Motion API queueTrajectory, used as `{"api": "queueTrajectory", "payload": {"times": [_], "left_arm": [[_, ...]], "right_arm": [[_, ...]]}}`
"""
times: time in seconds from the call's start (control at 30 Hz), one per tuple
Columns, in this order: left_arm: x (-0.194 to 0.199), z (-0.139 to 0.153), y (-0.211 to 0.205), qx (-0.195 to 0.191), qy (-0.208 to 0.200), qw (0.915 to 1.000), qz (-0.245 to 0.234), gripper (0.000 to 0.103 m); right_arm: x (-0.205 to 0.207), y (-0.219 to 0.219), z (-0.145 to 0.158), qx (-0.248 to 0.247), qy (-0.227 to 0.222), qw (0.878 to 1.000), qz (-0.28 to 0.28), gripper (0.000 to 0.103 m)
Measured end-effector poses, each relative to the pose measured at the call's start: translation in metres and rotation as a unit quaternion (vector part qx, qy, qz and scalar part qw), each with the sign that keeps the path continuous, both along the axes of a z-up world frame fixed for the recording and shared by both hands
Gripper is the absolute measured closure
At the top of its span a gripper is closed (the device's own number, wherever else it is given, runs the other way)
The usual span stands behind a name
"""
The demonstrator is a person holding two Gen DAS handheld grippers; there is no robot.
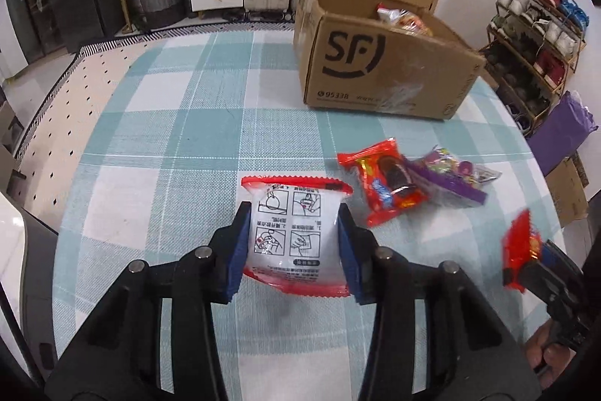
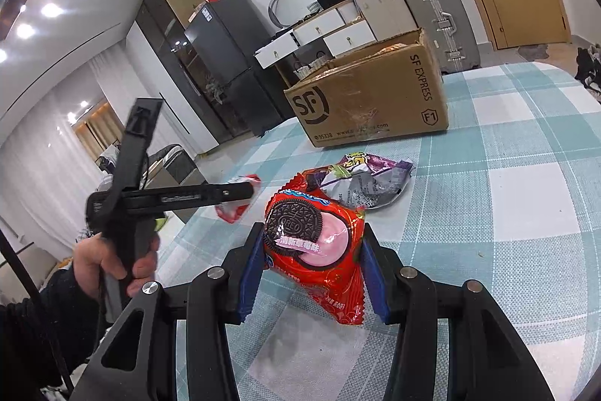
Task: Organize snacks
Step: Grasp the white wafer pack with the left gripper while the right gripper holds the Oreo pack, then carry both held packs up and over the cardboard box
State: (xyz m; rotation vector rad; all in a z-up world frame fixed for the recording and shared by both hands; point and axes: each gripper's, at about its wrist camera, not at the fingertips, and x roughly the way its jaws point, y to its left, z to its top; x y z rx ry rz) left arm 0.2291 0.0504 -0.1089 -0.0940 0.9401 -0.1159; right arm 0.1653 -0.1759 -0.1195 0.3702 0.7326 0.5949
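Our left gripper (image 1: 295,243) is clamped on a white snack packet (image 1: 291,232) with red edges and printed line drawings, its blue pads pressing both sides, held over the teal checked tablecloth (image 1: 180,123). Our right gripper (image 2: 311,267) is clamped on a red Oreo packet (image 2: 313,243), the cookie picture facing the camera. In the left wrist view, a second red Oreo packet (image 1: 383,186) lies on the cloth at about two o'clock from the held white packet, touching a purple candy bag (image 1: 450,175) just beyond it. The open cardboard box (image 1: 375,62), marked SF, stands at about one o'clock, well apart from them, with a few wrapped snacks (image 1: 403,17) showing over its rim. In the right wrist view the purple bag sits between the held Oreo packet and the box.
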Motion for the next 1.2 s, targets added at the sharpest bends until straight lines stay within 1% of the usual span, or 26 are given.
{"api": "queueTrajectory", "payload": {"times": [0.07,0.13,0.2,0.37,0.5,0.63,0.77,0.83,0.9,0.97,1.07,1.2], "left_arm": [[-0.014,0.011,-0.001,-0.001,-0.012,0.9999,-0.003,0.063],[-0.030,0.023,-0.004,0.004,-0.030,0.9995,-0.008,0.063],[-0.047,0.035,-0.008,0.006,-0.052,0.9986,-0.012,0.063],[-0.081,0.055,-0.016,-0.006,-0.086,0.9959,-0.027,0.063],[-0.100,0.069,-0.020,-0.024,-0.100,0.9938,-0.041,0.063],[-0.109,0.084,-0.020,-0.033,-0.111,0.9922,-0.047,0.063],[-0.115,0.107,-0.018,-0.045,-0.121,0.9900,-0.058,0.063],[-0.117,0.122,-0.018,-0.045,-0.130,0.9884,-0.064,0.063],[-0.119,0.138,-0.019,-0.047,-0.138,0.9865,-0.074,0.063],[-0.117,0.156,-0.016,-0.063,-0.138,0.9848,-0.085,0.063],[-0.109,0.188,-0.005,-0.093,-0.145,0.9816,-0.082,0.063],[-0.102,0.234,0.006,-0.091,-0.169,0.9782,-0.079,0.063]], "right_arm": [[-0.003,0.004,0.003,-0.008,-0.008,1.000,0.007,0.055],[-0.004,0.011,0.005,-0.008,-0.007,1.000,0.019,0.055],[-0.007,0.017,0.012,-0.006,-0.015,0.999,0.028,0.055],[-0.020,0.023,0.033,0.002,-0.033,0.999,0.038,0.055],[-0.032,0.026,0.054,0.000,-0.047,0.998,0.044,0.055],[-0.039,0.026,0.084,-0.003,-0.070,0.996,0.050,0.055],[-0.040,0.027,0.114,-0.001,-0.084,0.995,0.053,0.055],[-0.038,0.026,0.129,0.004,-0.090,0.994,0.055,0.055],[-0.034,0.026,0.145,0.007,-0.095,0.994,0.056,0.055],[-0.030,0.023,0.161,0.013,-0.101,0.993,0.056,0.055],[-0.019,0.011,0.188,0.042,-0.107,0.992,0.049,0.055],[-0.003,-0.002,0.225,0.052,-0.117,0.991,0.037,0.055]]}}
